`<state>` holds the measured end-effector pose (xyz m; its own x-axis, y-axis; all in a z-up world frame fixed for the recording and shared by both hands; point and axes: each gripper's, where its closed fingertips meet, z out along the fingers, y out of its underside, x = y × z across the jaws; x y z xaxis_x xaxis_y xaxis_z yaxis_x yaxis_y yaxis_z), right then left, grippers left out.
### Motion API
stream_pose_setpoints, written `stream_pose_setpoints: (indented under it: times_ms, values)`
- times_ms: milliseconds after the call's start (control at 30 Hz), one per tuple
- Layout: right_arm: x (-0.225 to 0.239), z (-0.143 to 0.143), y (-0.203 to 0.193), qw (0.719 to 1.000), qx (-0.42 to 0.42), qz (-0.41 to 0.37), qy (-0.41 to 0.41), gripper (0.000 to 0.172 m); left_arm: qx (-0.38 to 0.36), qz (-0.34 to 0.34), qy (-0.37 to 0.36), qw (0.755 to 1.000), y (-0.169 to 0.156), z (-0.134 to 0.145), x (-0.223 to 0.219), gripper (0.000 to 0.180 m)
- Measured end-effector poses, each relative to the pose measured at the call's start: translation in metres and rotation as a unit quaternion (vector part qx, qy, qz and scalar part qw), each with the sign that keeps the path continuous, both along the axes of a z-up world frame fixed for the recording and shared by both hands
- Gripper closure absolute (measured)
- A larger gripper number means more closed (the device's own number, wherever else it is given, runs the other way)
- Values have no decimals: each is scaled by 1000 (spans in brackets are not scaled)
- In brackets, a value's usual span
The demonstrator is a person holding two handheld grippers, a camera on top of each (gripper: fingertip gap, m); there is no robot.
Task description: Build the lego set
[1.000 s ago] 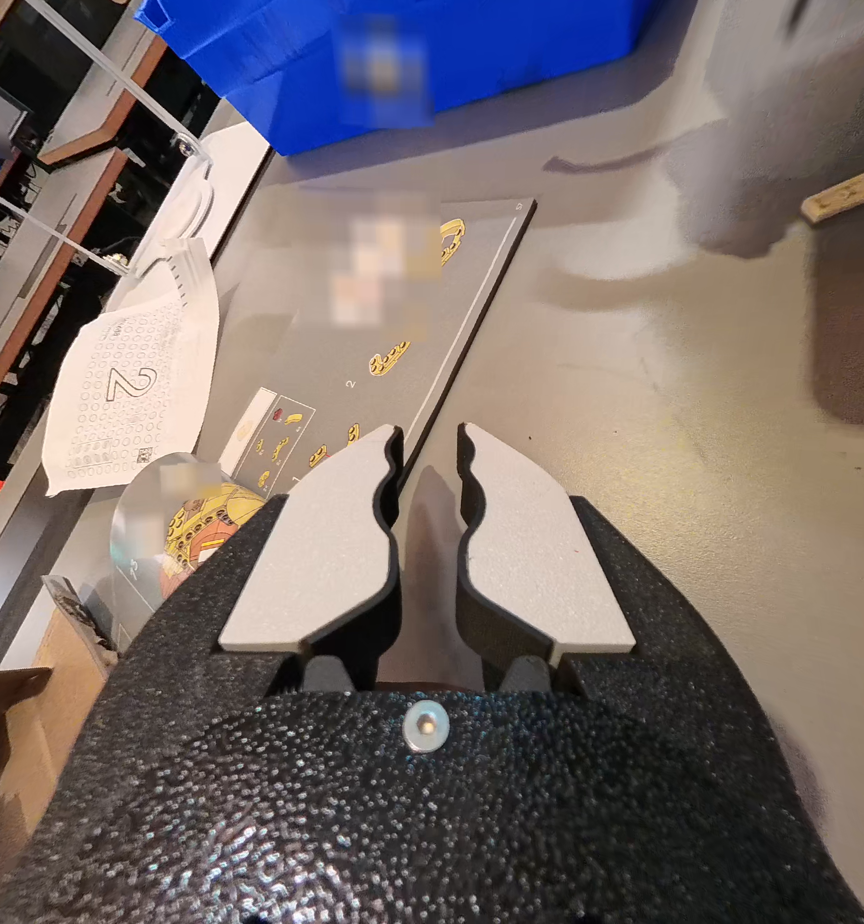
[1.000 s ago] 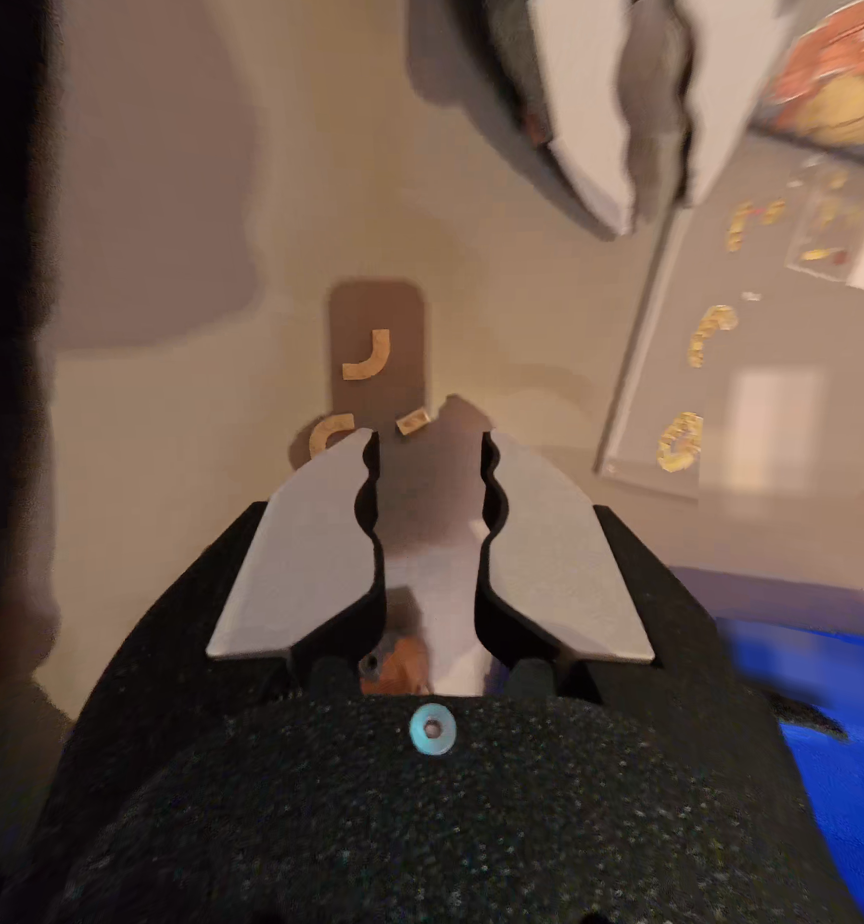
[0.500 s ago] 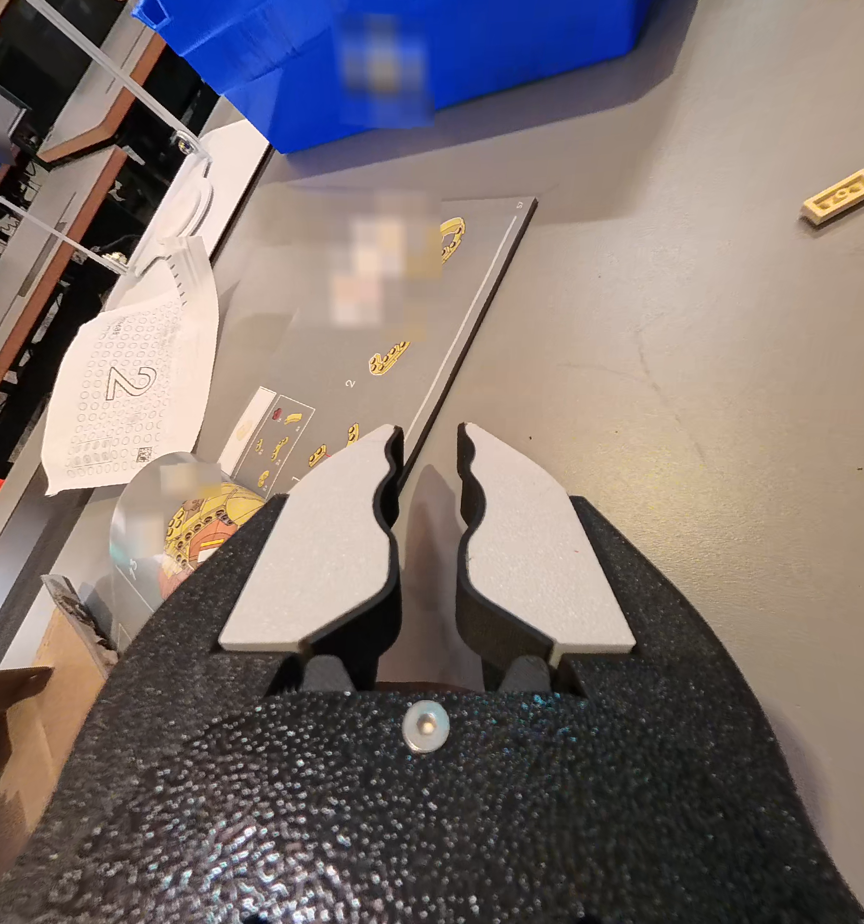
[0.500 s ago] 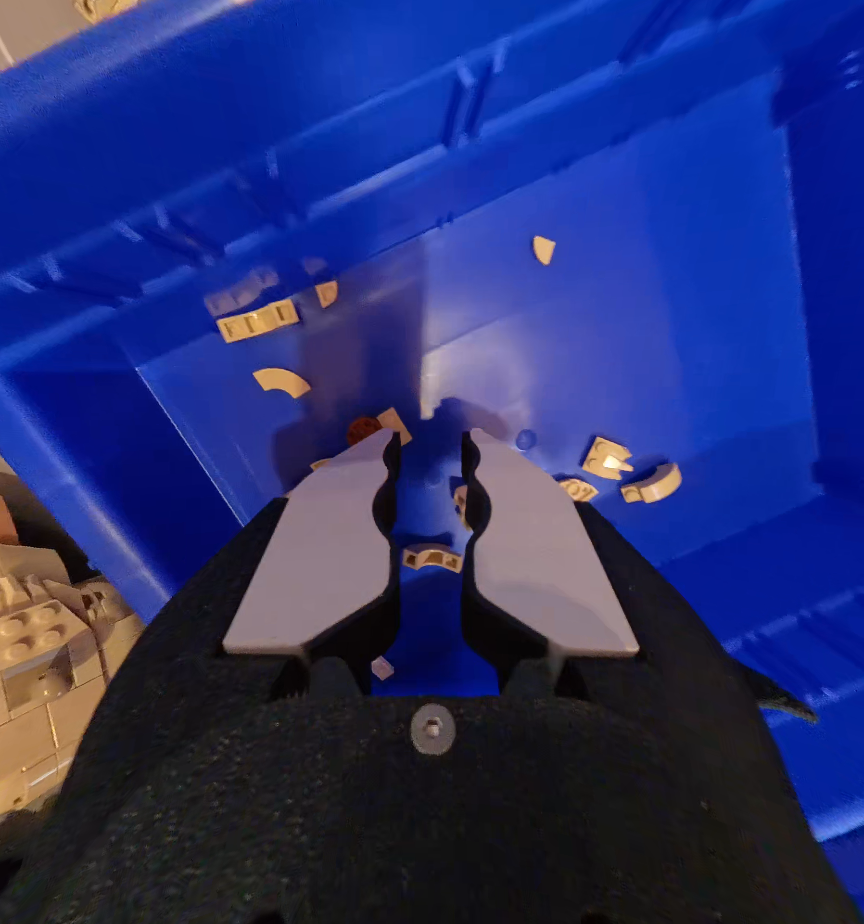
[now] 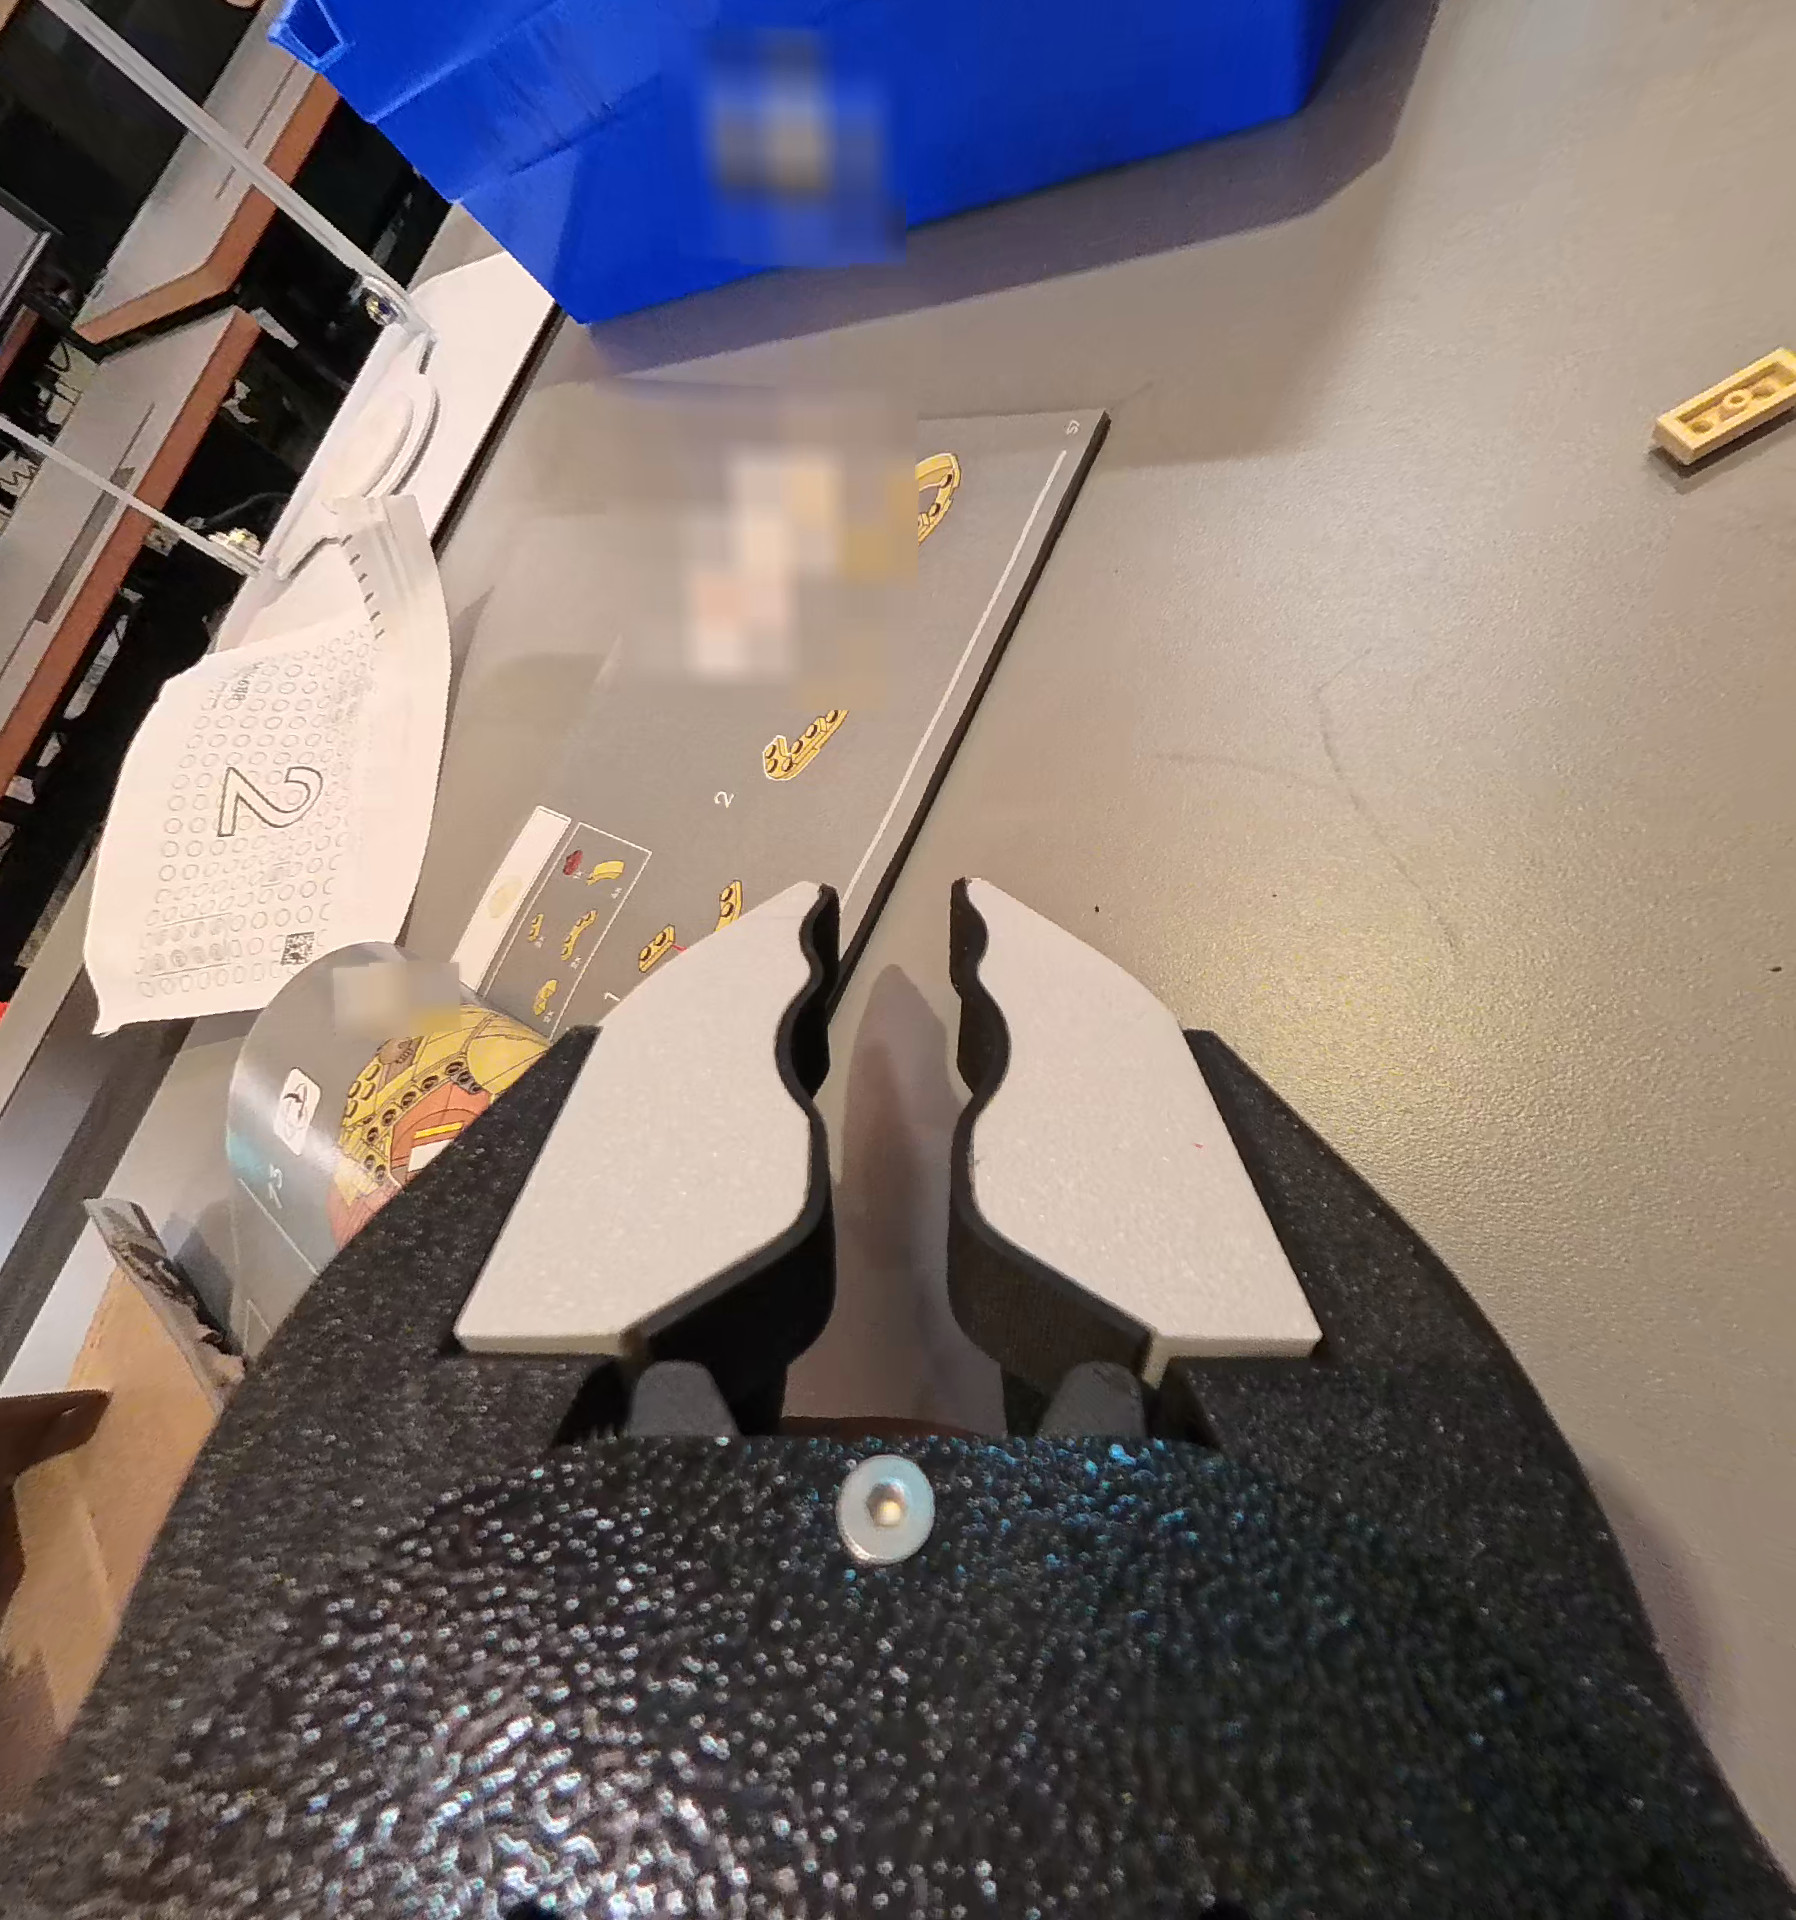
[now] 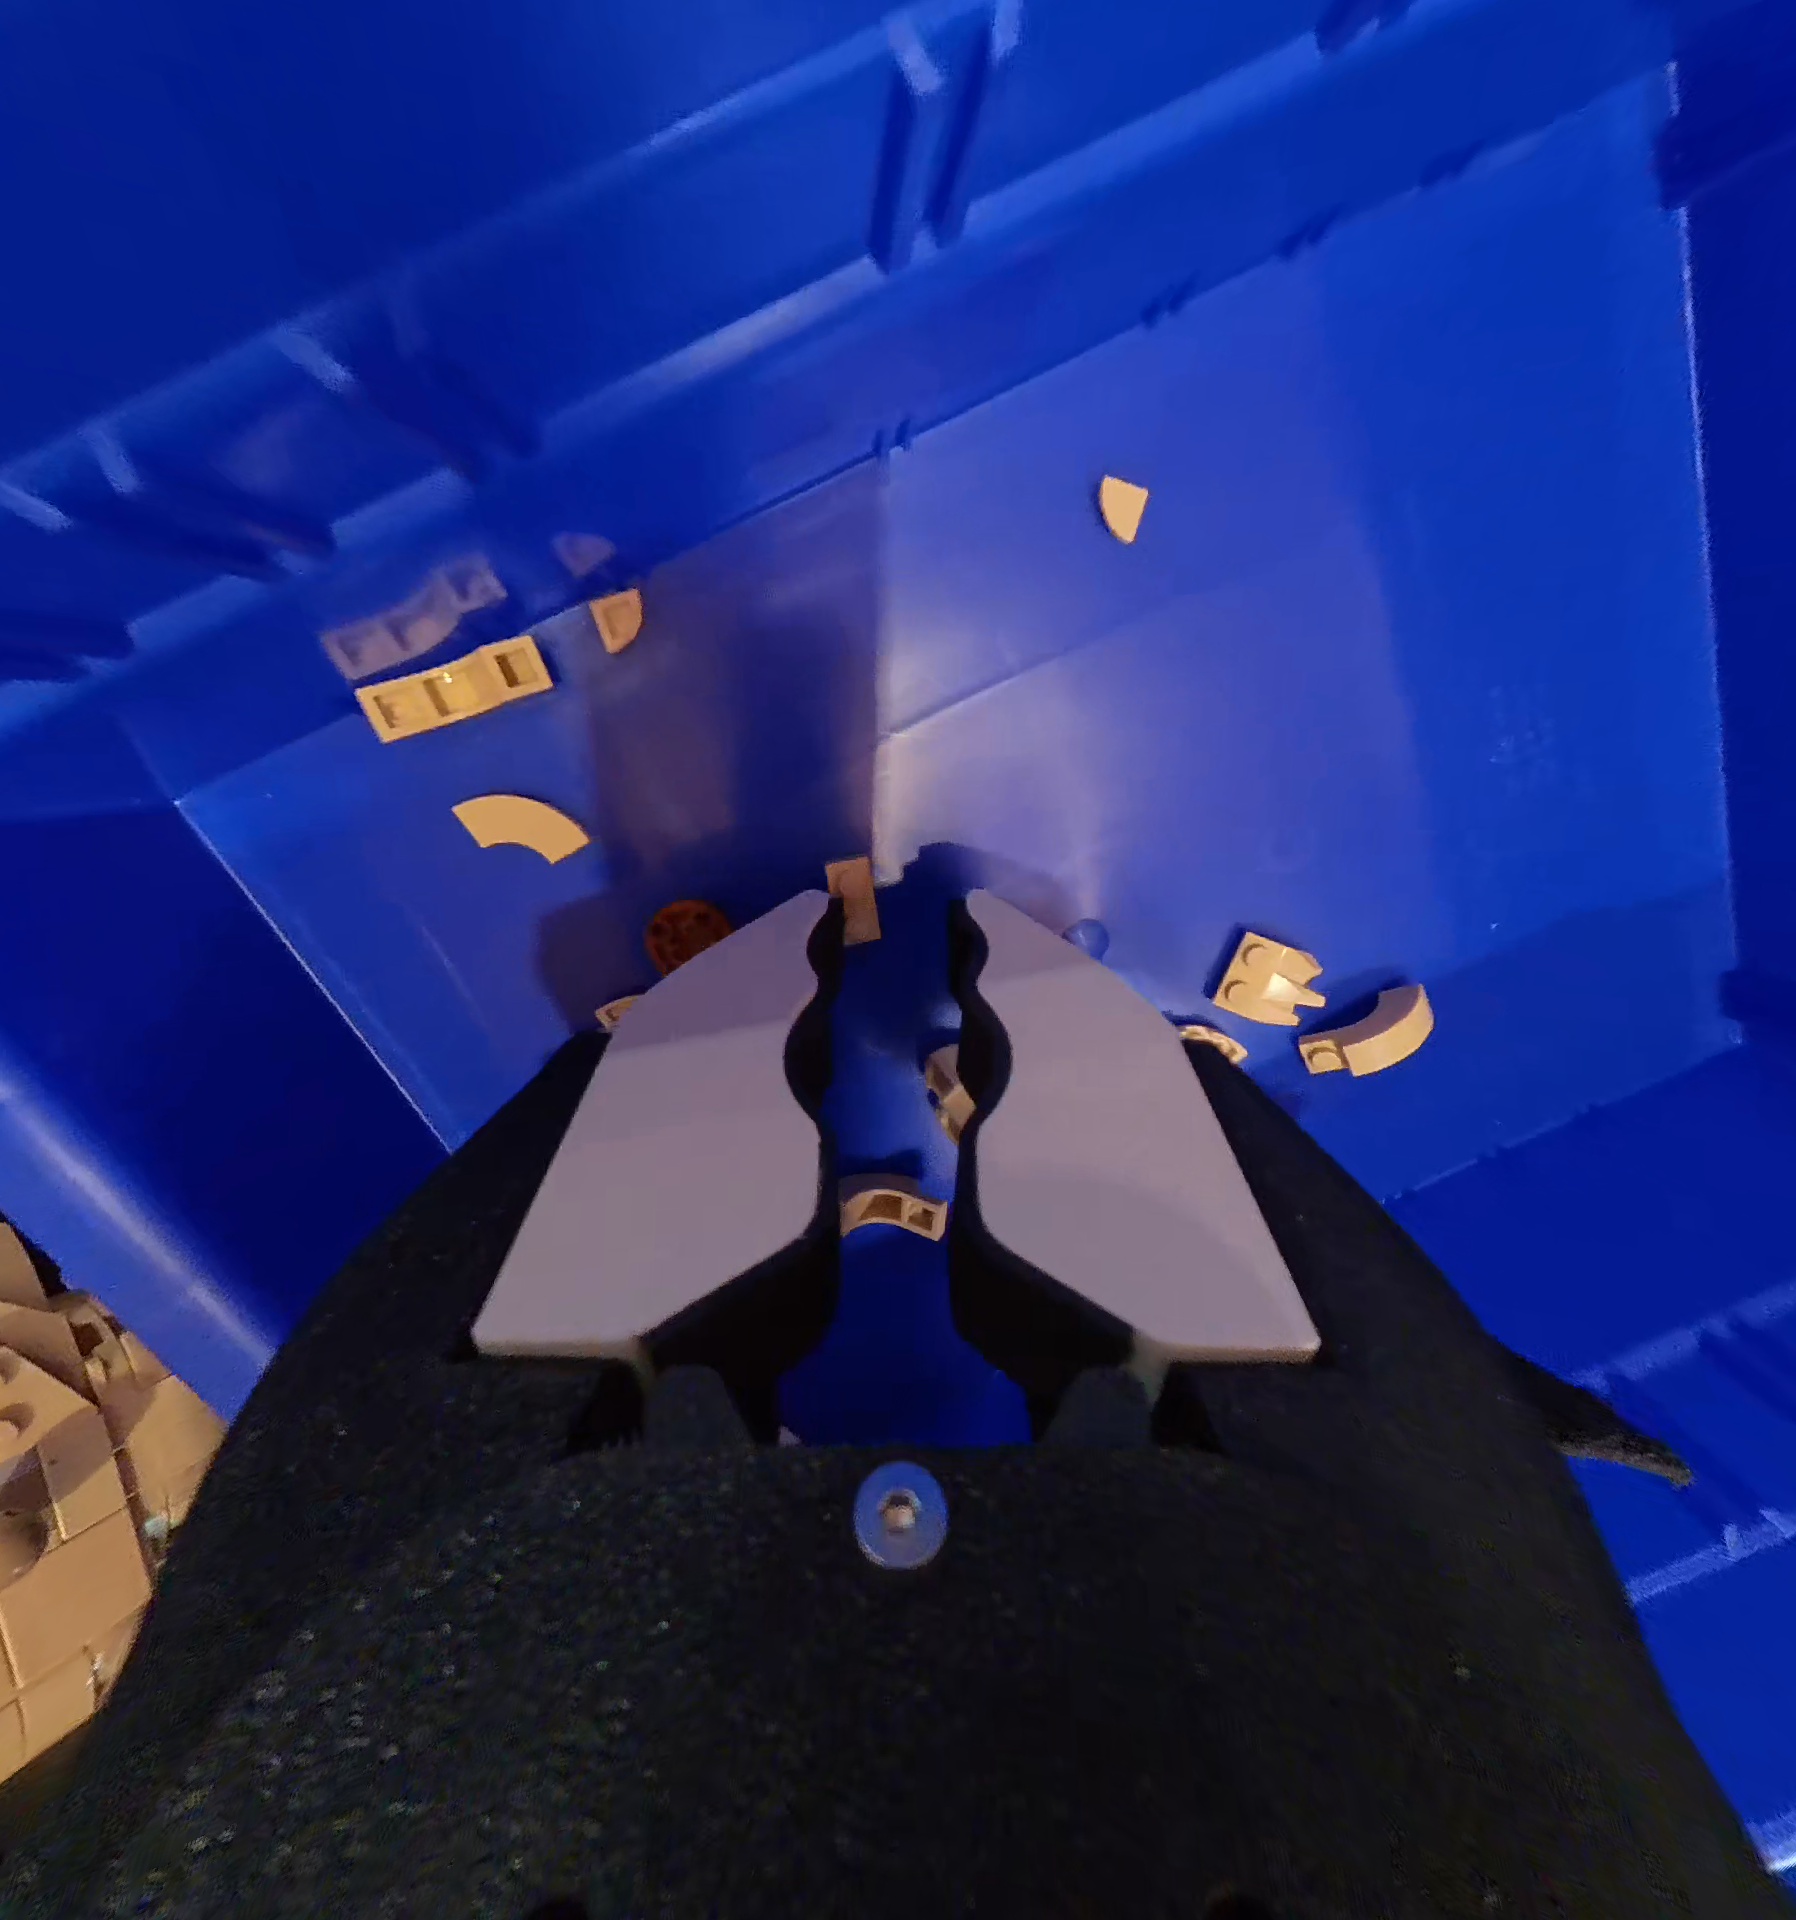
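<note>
Two grippers are shown with jaws narrowly parted and nothing clamped. The left gripper (image 5: 889,904) is held low over the table (image 5: 1393,831), at the edge of an instruction booklet (image 5: 769,644). The right gripper (image 6: 894,914) is seen inside a blue bin (image 6: 1289,727), with a small tan plate (image 6: 852,899) lying just beside its left fingertip.

The right gripper (image 6: 892,914) has moved from the grey table into the blue bin (image 6: 1289,727), over small tan bricks (image 6: 852,900). Its fingers have come closer together.
</note>
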<state>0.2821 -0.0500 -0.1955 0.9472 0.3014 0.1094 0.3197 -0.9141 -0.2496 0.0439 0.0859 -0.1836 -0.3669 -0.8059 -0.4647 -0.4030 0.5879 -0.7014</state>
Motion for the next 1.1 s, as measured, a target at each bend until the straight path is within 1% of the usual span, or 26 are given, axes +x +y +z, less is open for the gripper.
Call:
stream_pose_setpoints:
  times_ms: [133, 267, 300, 367, 567, 667, 733, 800, 867, 933, 967, 1033, 1100]
  values:
    - [-3, 5, 0, 1000, 11, -2, 25, 153, 0, 0, 0, 1000, 0, 0, 0, 161]
    - [-7, -4, -2, 999, -4, 2, 36, 154, 0, 0, 0, 1000, 0, 0, 0, 161]
    - [-9, -3, 0, 999, 0, 3, 43, 159, 0, 0, 0, 1000, 0, 0, 0, 161]
    - [-11, -4, 0, 999, 1, 6, 46, 163, 0, 0, 0, 1000, 0, 0, 0, 161]
    - [-12, -3, 1, 999, 4, 12, 45, 164, 1, 0, 1, 1000, 0, 0, 0, 161]
    - [-13, 7, 3, 999, 20, 13, 43, 166, 1, 0, 1, 1000, 0, 0, 0, 161]
    - [-19, 27, 4, 998, 46, 21, 44, 166, 0, 0, 1, 1000, 0, 0, 0, 161]
    - [-36, 58, 5, 993, 91, 41, 57, 166, 0, 0, 1, 1000, 0, 0, 0, 161]
    - [-62, 91, 3, 986, 135, 77, 63, 166, 0, 0, 1, 1000, 0, 0, 0, 161]
    - [-102, 118, -1, 974, 171, 129, 72, 166, 0, 1, 1, 1000, 0, 0, 0, 161]
    - [-124, 125, -3, 968, 180, 158, 75, 166, 0, 1, 1, 1000, 0, 0, 0, 161]
    - [-163, 123, -8, 960, 174, 209, 64, 166, 0, 2, 1, 1000, 0, 0, 0, 161]
    - [-190, 106, -9, 958, 146, 242, 37, 166, 0, 2, 0, 1000, 0, 0, 0, 161]
